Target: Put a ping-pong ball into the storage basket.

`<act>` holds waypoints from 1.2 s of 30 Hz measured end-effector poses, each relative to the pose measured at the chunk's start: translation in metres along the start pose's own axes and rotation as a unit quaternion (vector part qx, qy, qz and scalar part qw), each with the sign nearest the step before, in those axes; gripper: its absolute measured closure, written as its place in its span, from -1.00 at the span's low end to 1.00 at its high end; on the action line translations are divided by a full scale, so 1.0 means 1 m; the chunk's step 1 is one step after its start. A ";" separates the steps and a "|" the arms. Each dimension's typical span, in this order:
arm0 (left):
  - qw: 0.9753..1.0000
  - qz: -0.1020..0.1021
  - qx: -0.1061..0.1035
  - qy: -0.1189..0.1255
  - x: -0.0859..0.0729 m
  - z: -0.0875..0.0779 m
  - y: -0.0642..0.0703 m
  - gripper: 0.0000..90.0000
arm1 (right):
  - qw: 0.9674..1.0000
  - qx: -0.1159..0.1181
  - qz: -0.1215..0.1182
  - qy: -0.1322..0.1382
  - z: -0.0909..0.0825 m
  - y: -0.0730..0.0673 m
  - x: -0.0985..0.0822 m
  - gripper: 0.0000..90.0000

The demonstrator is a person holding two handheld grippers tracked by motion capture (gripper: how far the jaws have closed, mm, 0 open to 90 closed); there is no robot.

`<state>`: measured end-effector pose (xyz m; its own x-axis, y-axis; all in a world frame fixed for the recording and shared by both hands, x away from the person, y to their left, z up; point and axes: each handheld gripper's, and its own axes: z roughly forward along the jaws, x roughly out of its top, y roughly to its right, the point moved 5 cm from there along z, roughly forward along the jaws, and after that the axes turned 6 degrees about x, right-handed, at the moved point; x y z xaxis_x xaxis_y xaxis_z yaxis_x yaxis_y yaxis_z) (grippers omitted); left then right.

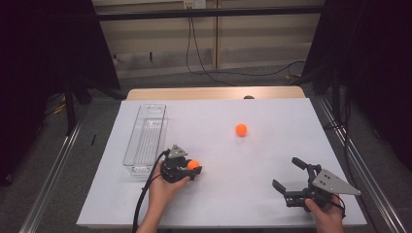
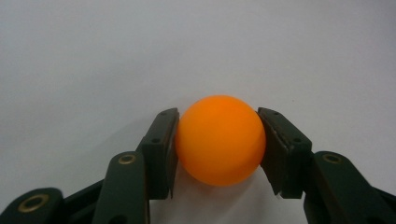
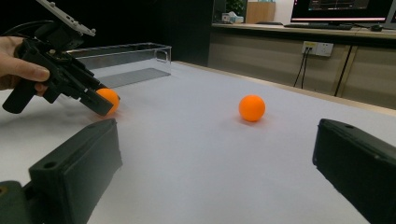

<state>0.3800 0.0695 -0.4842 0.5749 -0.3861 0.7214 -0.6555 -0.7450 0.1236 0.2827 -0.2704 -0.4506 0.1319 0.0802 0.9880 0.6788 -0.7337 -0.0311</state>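
Ball (image 2: 219,140) sits clamped between the left gripper (image 1: 192,169) pads, low over the table (image 1: 218,194) toward its near-left corner, just beside the clear bin (image 1: 145,138). Smooth and round, it could likely squirt out if the grip slackens or tilts, then roll off. Right gripper (image 1: 289,175) rests wide open near the right edge; second ball (image 1: 241,129) lies mid-table, open room around it

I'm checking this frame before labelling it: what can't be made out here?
- Underside of the held orange ball: the left gripper jaws flank it in the left gripper view, so table contact is unclear.
- Clear plastic tray: contents unreadable, transparent and small in the high view.
- Small dark object at the table's far edge: too small.
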 end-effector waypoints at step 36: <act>1.000 -0.009 0.001 0.000 0.004 -0.012 -0.003 0.13 | 1.000 0.000 -0.001 -0.001 0.000 0.000 0.000 -0.99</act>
<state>0.3788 0.0769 -0.4741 0.5862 -0.3735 0.7189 -0.6446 -0.7526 0.1345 0.2828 -0.2701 -0.4511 0.1327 0.0832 0.9877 0.6783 -0.7342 -0.0293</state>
